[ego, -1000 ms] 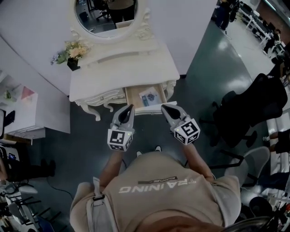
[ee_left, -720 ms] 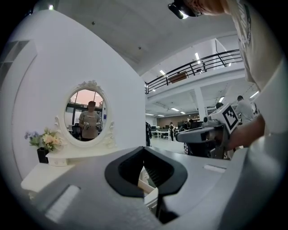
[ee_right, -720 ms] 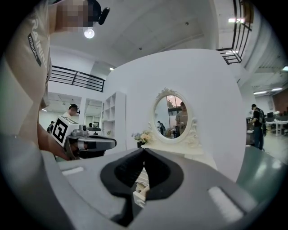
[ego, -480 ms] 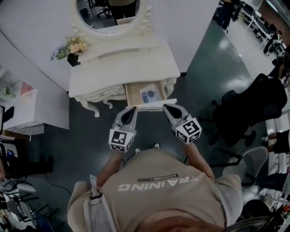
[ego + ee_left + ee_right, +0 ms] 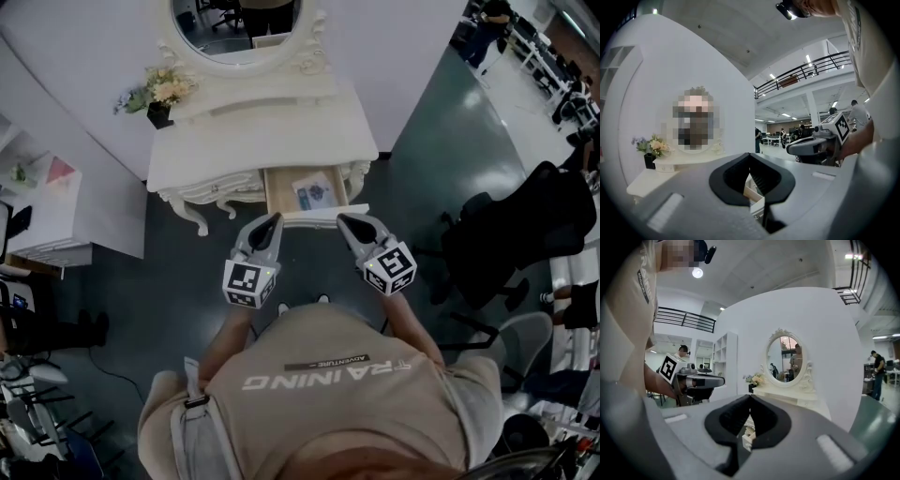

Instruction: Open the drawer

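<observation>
In the head view a cream dressing table has its small drawer pulled out, with a blue-and-white card lying inside. Both grippers hover just short of the drawer's front panel, touching nothing. My left gripper is shut and empty, a little left of the drawer. My right gripper is shut and empty, at the drawer's right front corner. In the left gripper view the left gripper has its tips together, and the right gripper shows beside it. The right gripper also looks closed in its own view.
A flower pot stands at the table's back left, under an oval mirror. A white shelf unit stands to the left. Black office chairs stand on the dark floor to the right.
</observation>
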Available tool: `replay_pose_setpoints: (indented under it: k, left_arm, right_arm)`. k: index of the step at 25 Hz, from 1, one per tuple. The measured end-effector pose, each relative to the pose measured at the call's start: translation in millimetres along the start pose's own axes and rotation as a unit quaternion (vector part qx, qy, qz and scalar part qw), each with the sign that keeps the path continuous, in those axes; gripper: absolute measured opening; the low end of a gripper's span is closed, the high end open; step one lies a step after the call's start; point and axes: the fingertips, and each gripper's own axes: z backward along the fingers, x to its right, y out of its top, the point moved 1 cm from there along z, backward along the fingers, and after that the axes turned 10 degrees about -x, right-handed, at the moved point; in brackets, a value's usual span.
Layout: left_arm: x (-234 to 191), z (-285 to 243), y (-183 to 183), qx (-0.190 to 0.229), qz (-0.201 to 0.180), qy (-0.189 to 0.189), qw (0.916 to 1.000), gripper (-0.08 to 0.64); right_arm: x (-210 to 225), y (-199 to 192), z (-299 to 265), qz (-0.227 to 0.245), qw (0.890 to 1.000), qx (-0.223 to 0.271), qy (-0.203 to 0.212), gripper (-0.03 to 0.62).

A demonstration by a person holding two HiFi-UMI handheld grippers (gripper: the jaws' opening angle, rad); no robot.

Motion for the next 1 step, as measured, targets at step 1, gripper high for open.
replay_pose_setpoints:
  k: [1]
  left_arm:
    - [-3.0, 0.0, 1.8, 0.0, -0.002, 0.002, 1.0, -0.002]
  right_arm:
    - [-2.2, 1.1, -2.2, 0.005, 1.0, -0.001, 0.002, 0.003]
